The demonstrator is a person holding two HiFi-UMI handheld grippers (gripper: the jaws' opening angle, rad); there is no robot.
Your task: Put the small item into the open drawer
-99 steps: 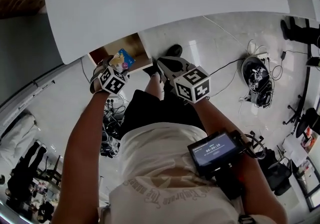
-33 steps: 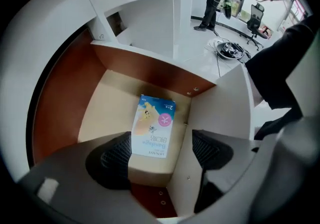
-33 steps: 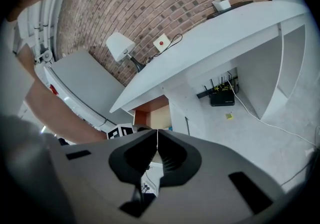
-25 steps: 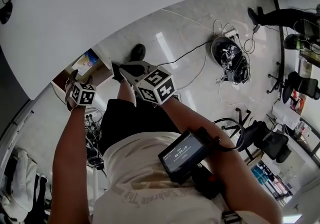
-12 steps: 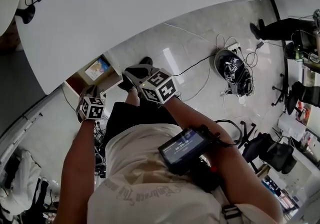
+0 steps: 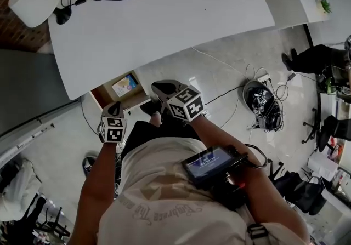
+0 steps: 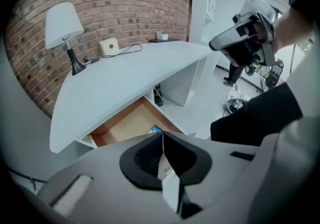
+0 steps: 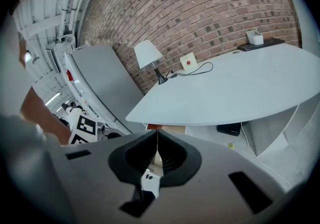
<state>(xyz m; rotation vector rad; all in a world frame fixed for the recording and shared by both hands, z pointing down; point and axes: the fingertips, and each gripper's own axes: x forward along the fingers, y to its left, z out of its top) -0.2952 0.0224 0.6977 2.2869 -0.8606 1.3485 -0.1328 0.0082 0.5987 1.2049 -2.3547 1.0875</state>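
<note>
One broad white surface (image 6: 164, 13) spread ahead of both sets of fingers. The open drawer (image 6: 102, 96) hung out from under its near edge, just beyond the left fingertips. The left gripper (image 6: 113, 109) pointed down toward that drawer. Its fingers had just been closing and met tip to tip with nothing between them. The right gripper (image 6: 160, 88), off to the right of the drawer, had its fingers pressed together and was empty too. The small item (image 6: 125, 85), a flat blue and yellow packet, lay on the drawer floor, past the left fingertips and apart from them. The placing looked done, so the step in hand was probably the retreat. It would go best by drawing both grippers back clear of the drawer front and the surface's edge, without nudging the drawer, so the item stayed flat.
</note>
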